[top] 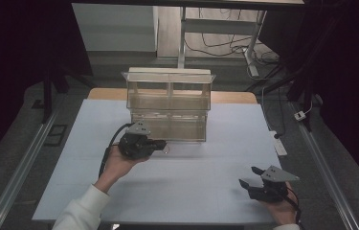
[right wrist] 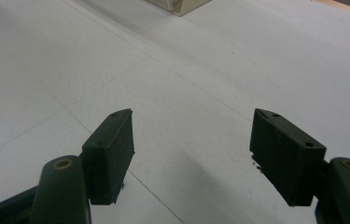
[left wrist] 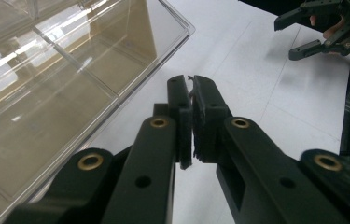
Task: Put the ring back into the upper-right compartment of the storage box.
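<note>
Nearest, the right gripper (top: 252,183) is held low over the white worktop (top: 191,182), its jaws spread wide with nothing between them; farther in, the left gripper (top: 163,145) is seen with jaws pressed together, empty, just beside the clear plastic organizer (top: 170,103); no readable writing is found anywhere.
</note>
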`<state>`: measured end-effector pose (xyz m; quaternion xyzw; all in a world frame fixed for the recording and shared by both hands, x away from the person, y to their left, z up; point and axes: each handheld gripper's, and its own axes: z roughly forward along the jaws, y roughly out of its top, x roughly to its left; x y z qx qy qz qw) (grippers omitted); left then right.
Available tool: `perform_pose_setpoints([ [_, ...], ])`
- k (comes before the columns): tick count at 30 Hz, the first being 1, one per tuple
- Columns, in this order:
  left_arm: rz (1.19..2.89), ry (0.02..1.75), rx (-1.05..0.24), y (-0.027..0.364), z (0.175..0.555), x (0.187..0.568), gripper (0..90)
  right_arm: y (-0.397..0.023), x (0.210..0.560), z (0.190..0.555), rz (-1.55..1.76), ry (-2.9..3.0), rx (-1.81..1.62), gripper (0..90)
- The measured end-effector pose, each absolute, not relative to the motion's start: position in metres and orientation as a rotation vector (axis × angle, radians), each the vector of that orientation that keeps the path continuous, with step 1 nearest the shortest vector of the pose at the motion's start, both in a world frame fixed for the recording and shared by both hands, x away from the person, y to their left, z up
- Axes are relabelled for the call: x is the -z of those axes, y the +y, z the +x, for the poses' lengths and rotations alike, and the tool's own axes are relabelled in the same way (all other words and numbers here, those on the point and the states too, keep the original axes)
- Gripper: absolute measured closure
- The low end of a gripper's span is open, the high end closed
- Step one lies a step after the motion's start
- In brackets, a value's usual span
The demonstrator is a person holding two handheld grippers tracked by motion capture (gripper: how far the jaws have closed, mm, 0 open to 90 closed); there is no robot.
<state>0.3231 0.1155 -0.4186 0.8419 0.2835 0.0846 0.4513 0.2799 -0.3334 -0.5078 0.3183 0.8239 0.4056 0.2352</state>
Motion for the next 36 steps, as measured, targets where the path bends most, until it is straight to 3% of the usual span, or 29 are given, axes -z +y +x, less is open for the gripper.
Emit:
perform_pose_setpoints([
  [36,2.015,0.657,-0.249,0.107,0.33,0.379,86.5,-0.333,0.508,0.28,0.875,2.261,-1.111,29.8],
])
